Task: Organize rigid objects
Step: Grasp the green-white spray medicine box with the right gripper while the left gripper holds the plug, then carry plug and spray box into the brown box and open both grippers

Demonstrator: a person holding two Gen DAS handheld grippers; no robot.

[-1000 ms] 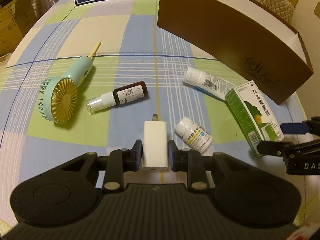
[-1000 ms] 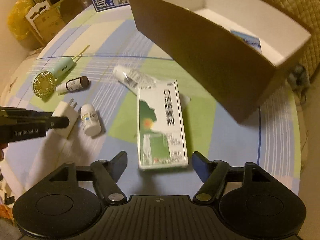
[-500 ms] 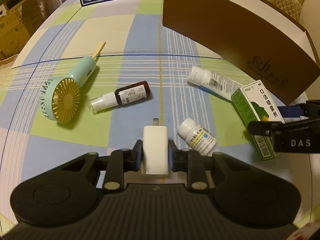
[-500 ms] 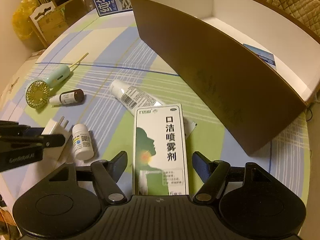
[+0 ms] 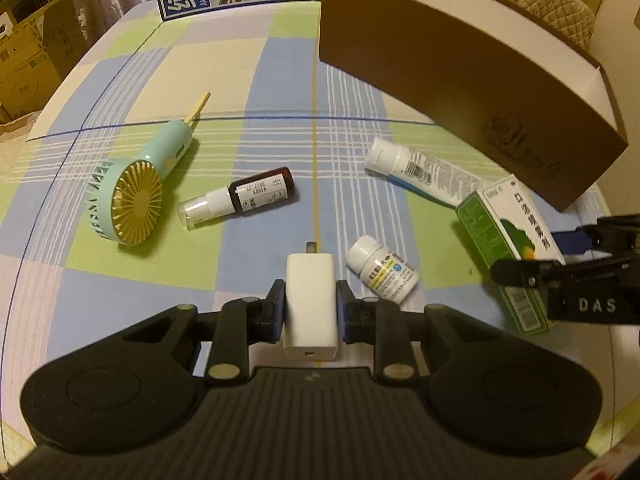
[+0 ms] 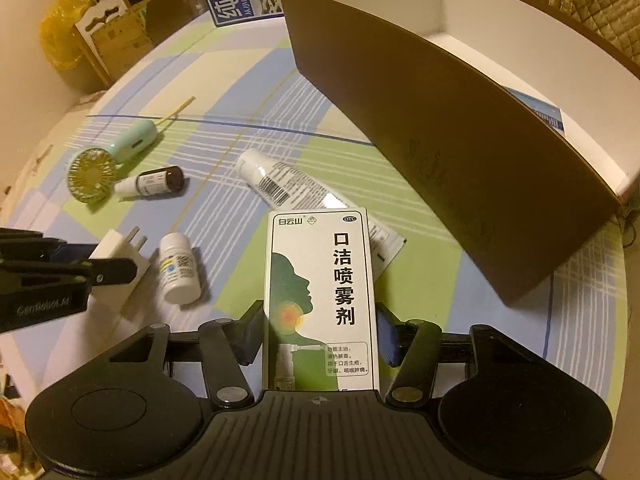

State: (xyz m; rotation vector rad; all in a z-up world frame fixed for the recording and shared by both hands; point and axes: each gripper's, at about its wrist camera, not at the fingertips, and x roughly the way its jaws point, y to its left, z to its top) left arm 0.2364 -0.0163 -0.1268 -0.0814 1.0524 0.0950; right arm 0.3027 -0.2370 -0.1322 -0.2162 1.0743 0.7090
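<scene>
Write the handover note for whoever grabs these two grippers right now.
Left gripper: shut on the white charger, down at the cloth.
Right gripper: jaws closing around the green spray carton; there is a small gap at the right pad.
Brown box: at the far right, with one blue-edged item inside.
Loose on the checked cloth: hand fan, brown spray bottle, white tube, pill bottle.
Left to do: probably box the charger and carton, then the four loose items.

White charger [image 5: 310, 304] and green-white spray carton [image 6: 322, 300] lie flat on the checked cloth [image 5: 260, 80].
</scene>
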